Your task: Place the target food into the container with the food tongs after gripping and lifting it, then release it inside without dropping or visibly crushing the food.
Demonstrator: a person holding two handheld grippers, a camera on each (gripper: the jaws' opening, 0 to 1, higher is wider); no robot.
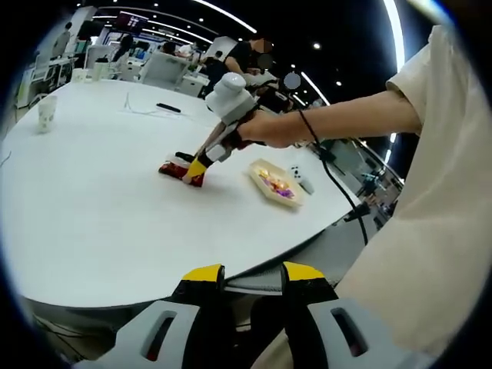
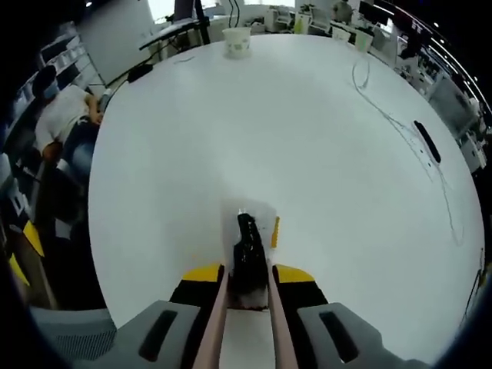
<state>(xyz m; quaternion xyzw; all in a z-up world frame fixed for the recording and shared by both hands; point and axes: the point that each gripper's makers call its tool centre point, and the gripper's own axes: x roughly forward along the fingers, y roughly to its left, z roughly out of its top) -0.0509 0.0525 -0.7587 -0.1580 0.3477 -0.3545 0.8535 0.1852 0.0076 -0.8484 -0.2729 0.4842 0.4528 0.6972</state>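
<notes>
A shallow pale tray (image 1: 277, 184) with yellow and purple food pieces lies on the white round table (image 1: 92, 215), near its right edge. Left of the tray a person's hand holds my right gripper (image 1: 196, 173), tips down at the tabletop, beside red and black parts that rest there. In the right gripper view my right gripper (image 2: 250, 274) is shut on the food tongs (image 2: 221, 315), whose two pale reddish arms run forward between the jaws. A black piece (image 2: 247, 250) sits at the tongs' front inside something translucent white. My left gripper (image 1: 254, 273) hangs open below the table's near edge.
A paper cup (image 1: 46, 114) stands at the far left of the table, and a black flat device (image 1: 167, 108) and a thin cable (image 2: 384, 115) lie further back. A small white box (image 1: 300, 177) sits by the tray. People sit at desks beyond the table.
</notes>
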